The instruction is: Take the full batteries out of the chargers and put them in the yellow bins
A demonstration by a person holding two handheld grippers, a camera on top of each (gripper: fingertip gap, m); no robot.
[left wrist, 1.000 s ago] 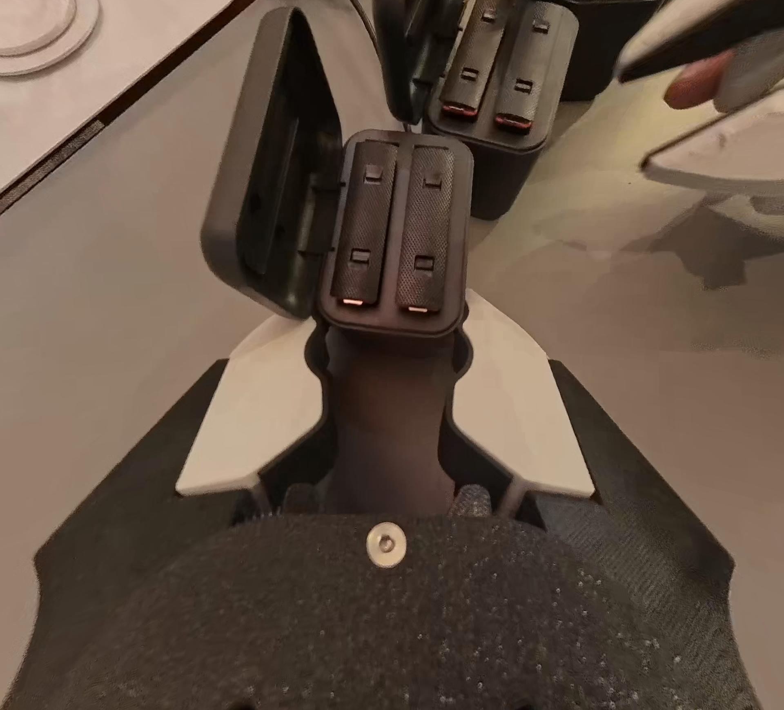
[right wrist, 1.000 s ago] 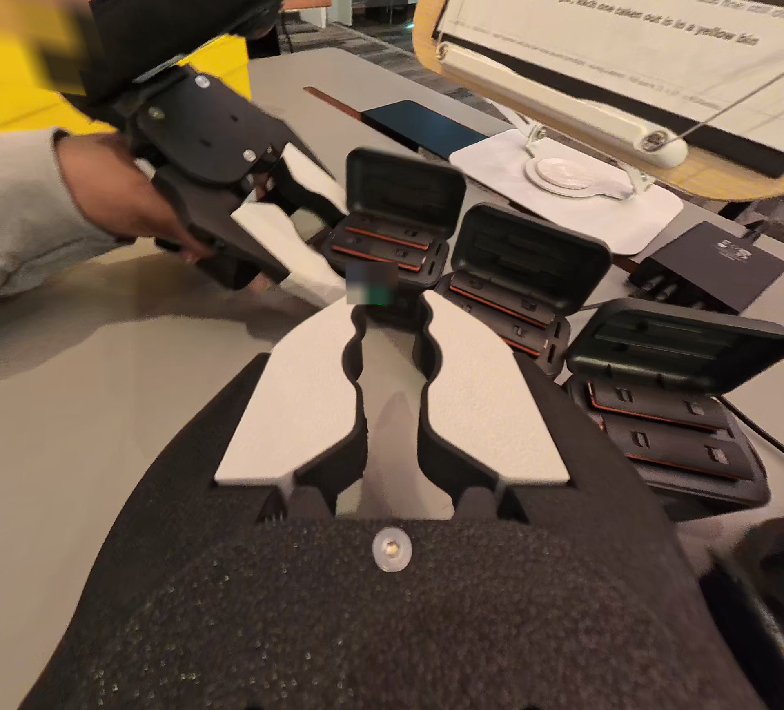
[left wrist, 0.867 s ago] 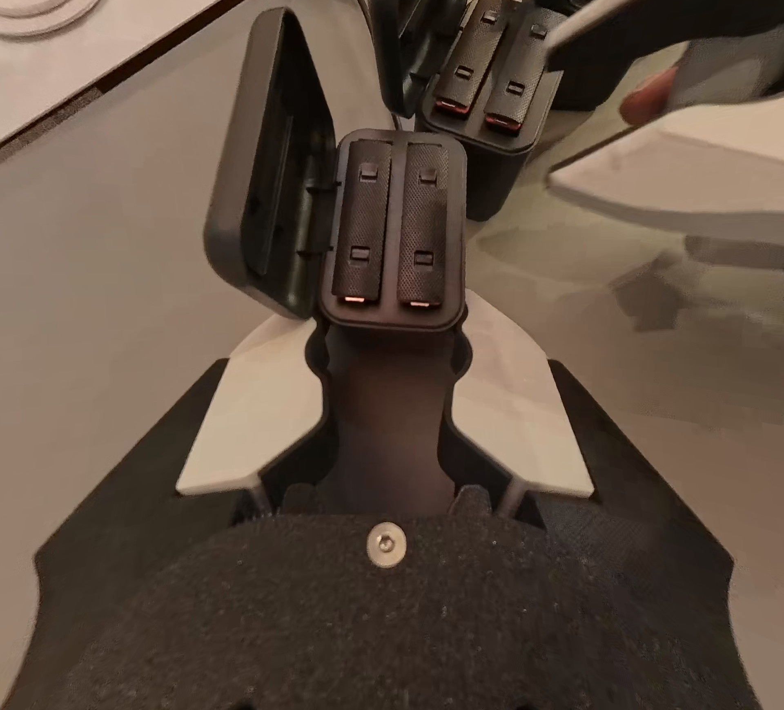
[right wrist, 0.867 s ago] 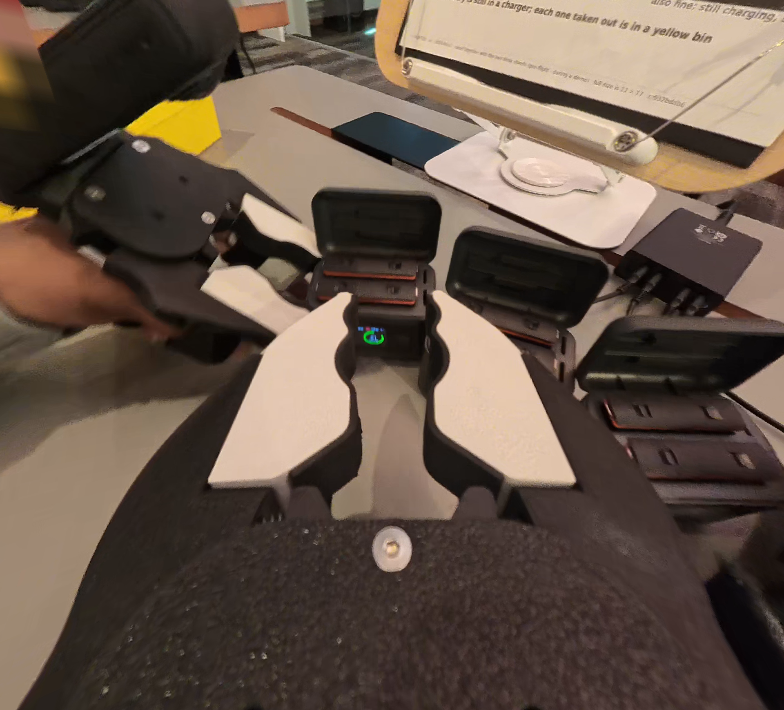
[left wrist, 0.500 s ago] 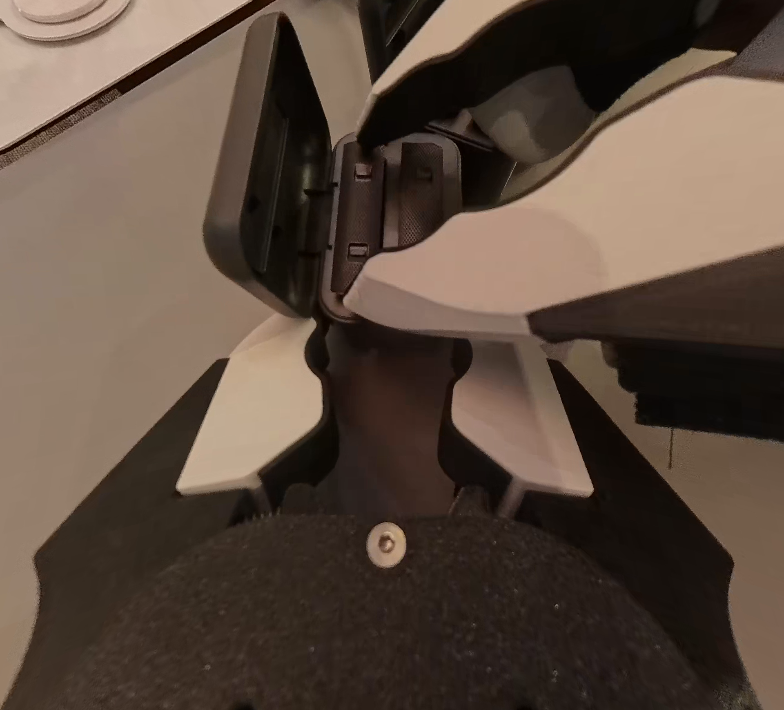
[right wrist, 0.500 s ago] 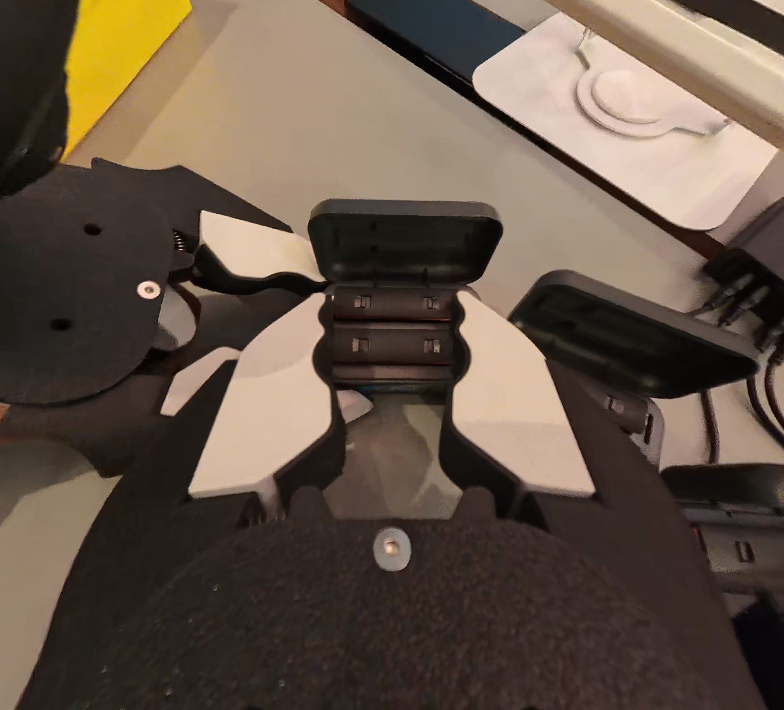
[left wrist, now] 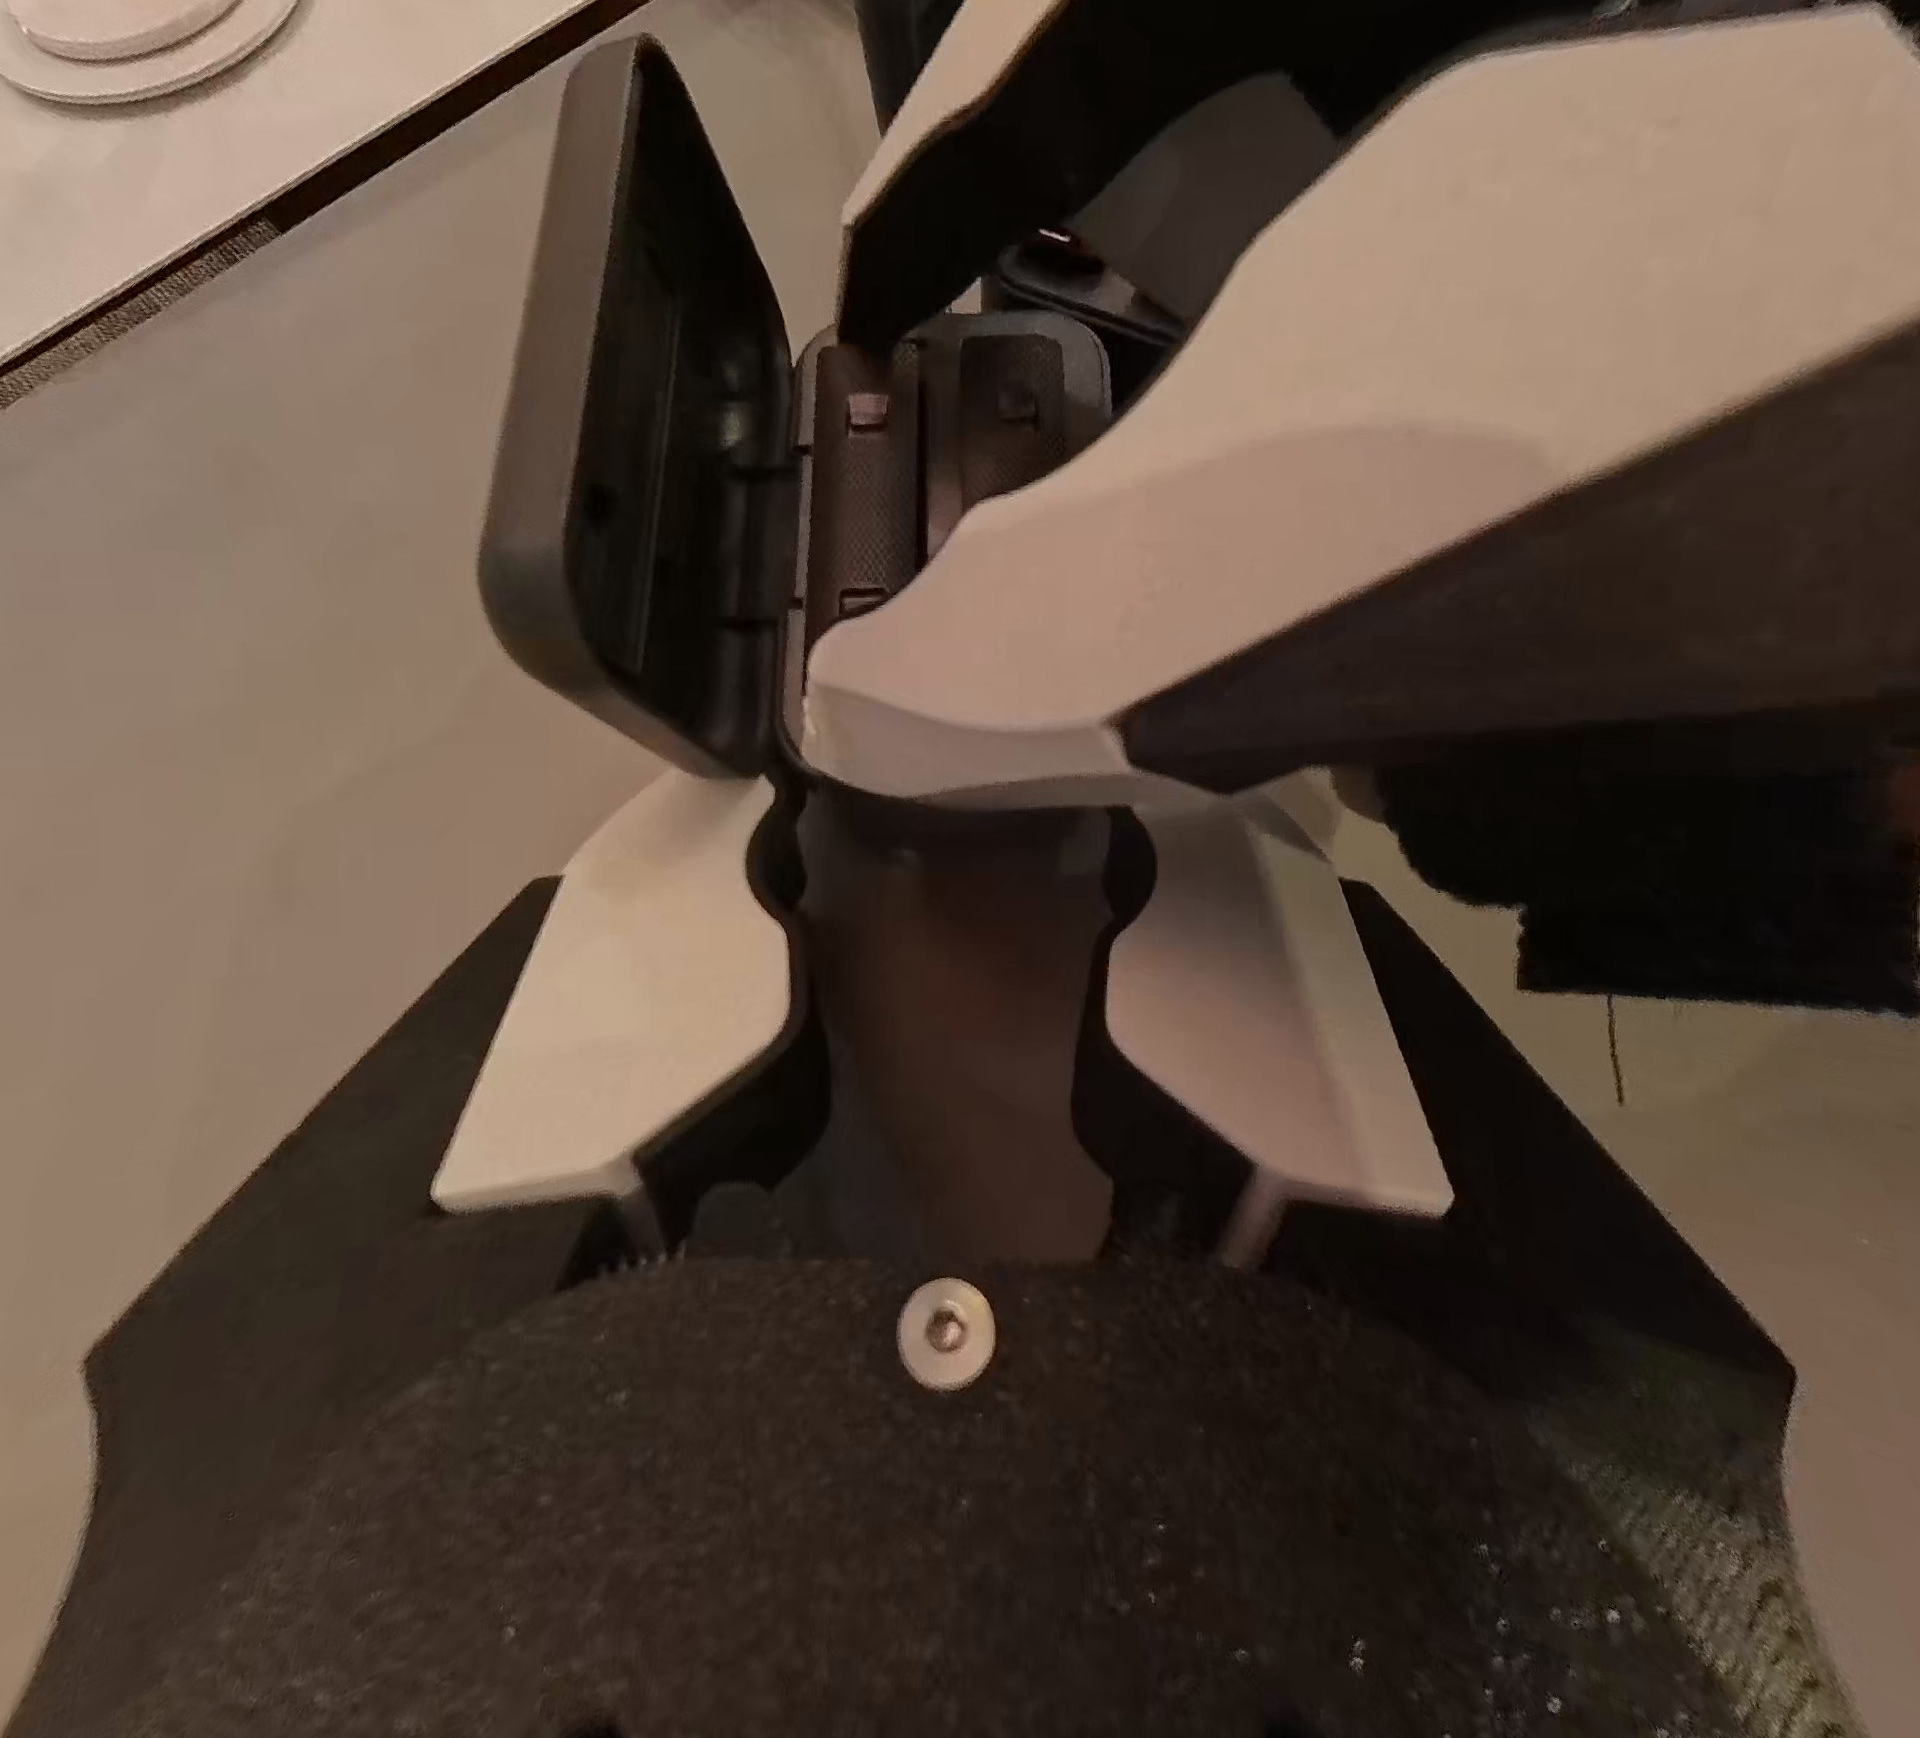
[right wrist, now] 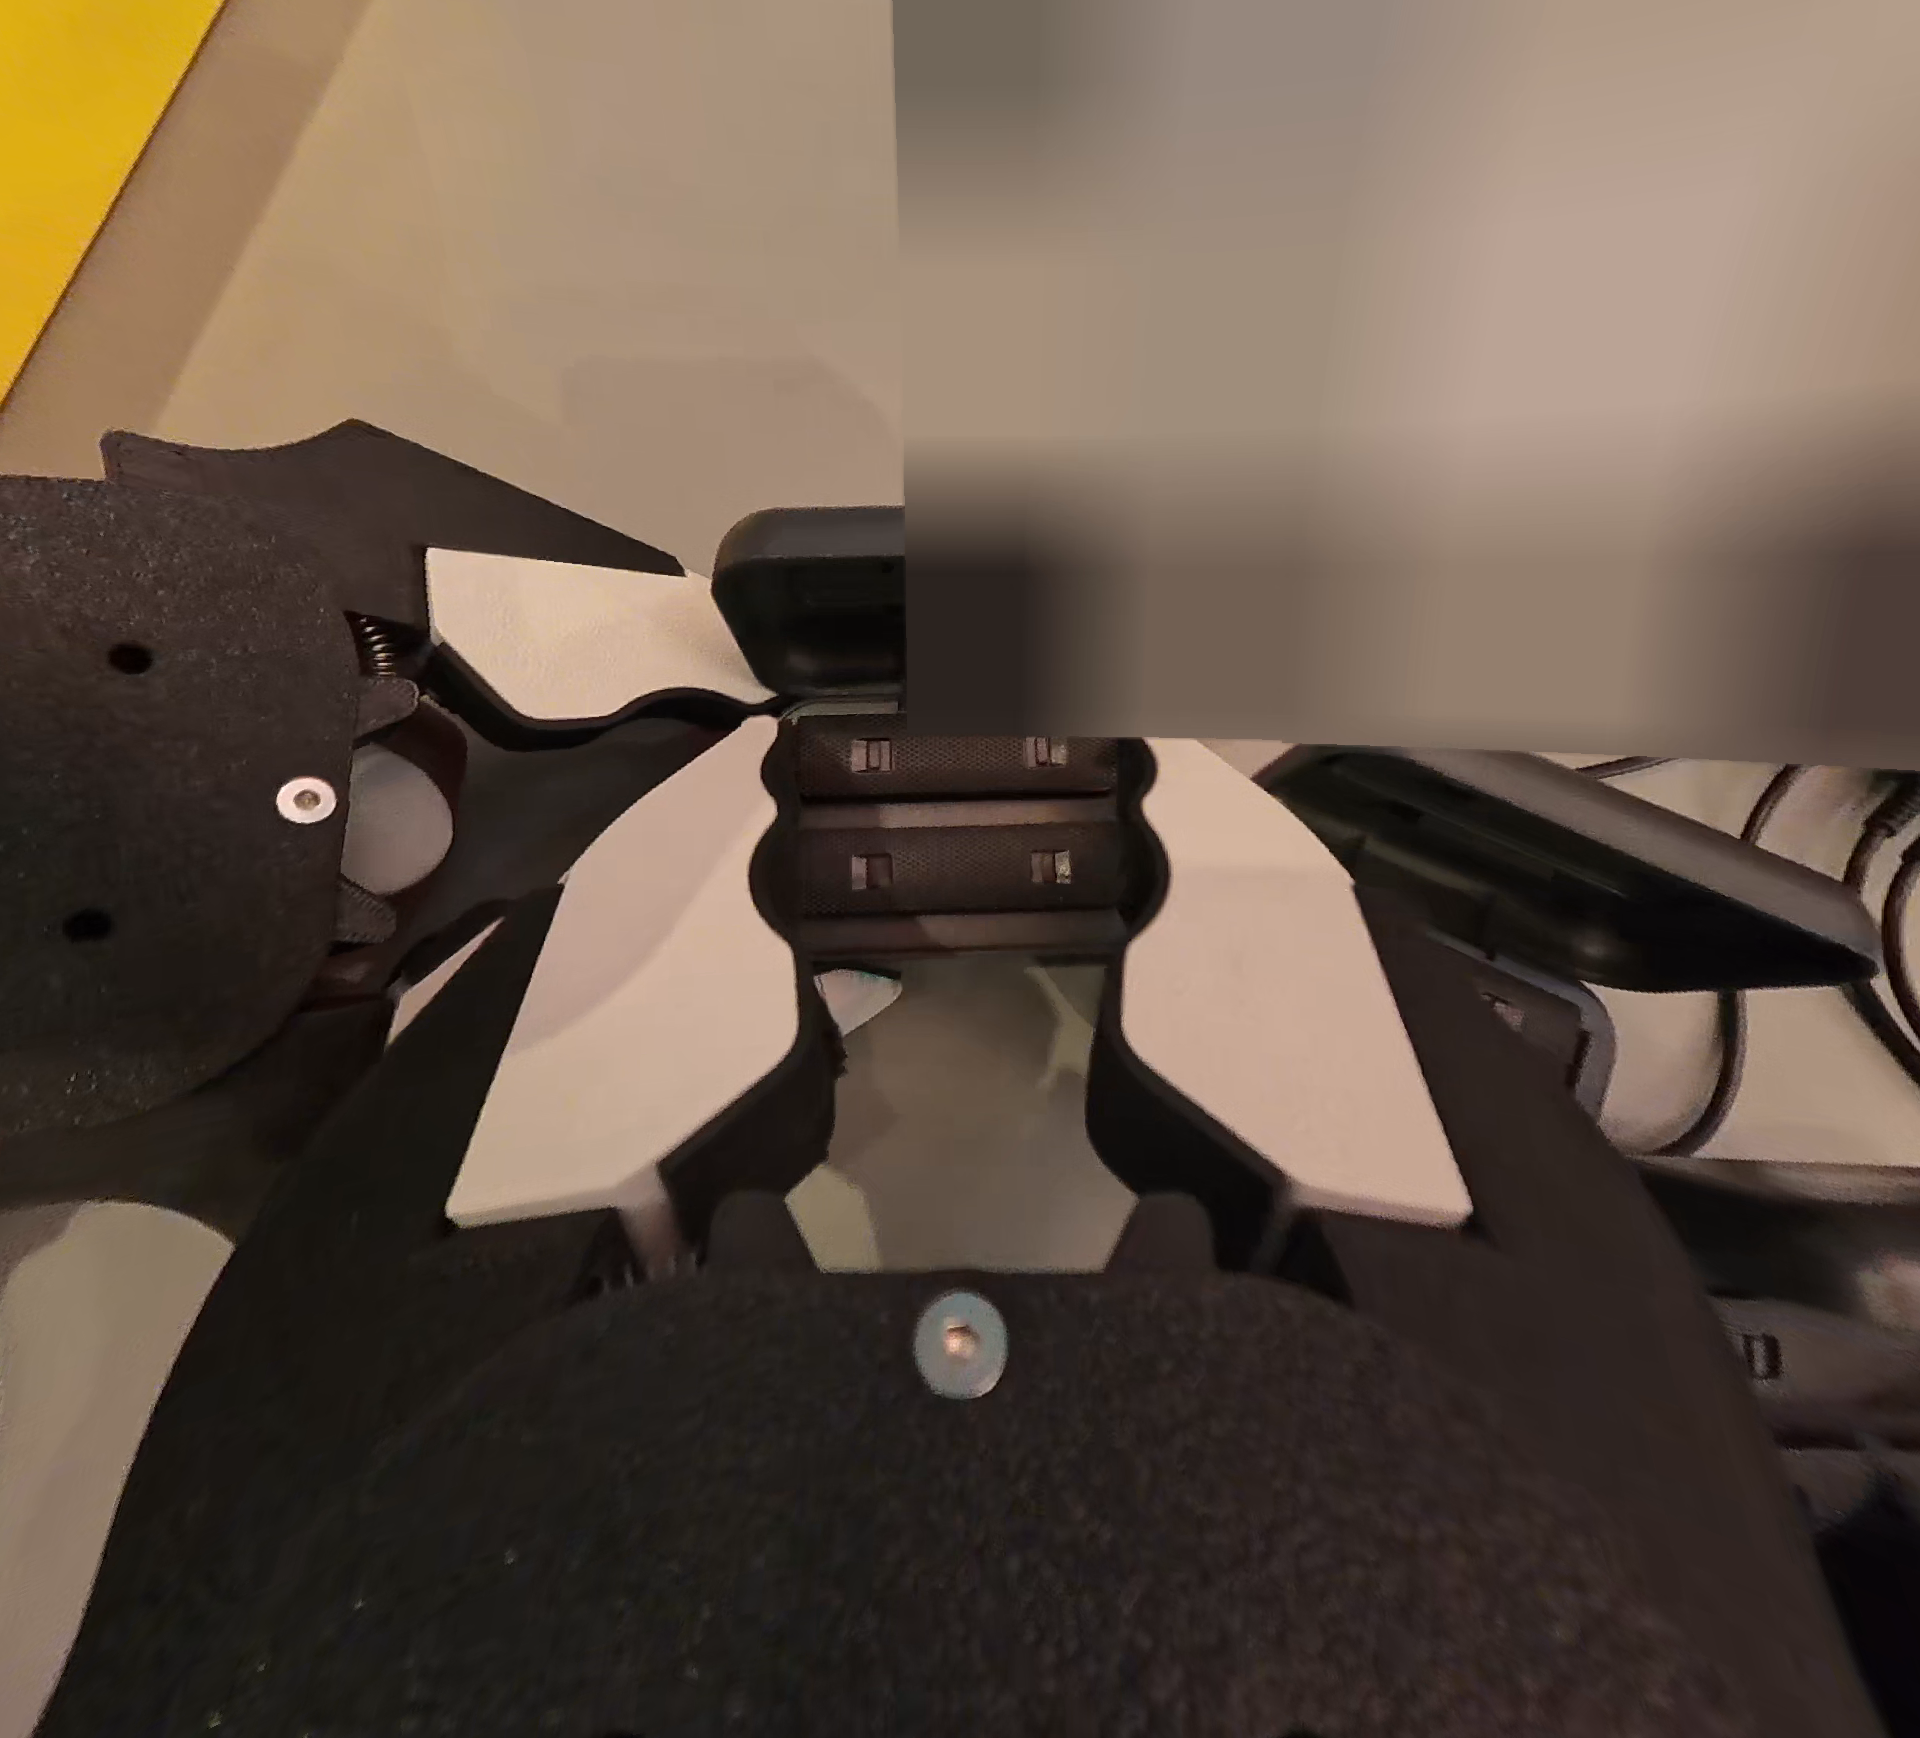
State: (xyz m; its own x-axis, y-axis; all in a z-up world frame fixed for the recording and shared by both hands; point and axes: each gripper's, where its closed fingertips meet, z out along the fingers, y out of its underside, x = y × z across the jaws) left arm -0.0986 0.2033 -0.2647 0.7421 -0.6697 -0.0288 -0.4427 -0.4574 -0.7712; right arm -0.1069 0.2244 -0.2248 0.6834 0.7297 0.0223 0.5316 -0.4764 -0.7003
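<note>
Grey surface (right wrist: 623,130): both batteries (right wrist: 951,867) remain in the charger (left wrist: 951,961); left claw (left wrist: 951,815) clamps its body, right claw (right wrist: 951,815) straddles them, spread.

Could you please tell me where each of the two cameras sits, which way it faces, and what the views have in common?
Left wrist view: mounted on the left gripper, looking forward along its white fingers clamped on the dark open-lidded charger case; the right gripper reaches in from the upper right.
Right wrist view: mounted on the right gripper, looking steeply down at two black textured batteries between its open fingers; the left gripper enters from the left.
Shared: the same charger case, batteries and grey table, seen from roughly perpendicular sides.
</note>
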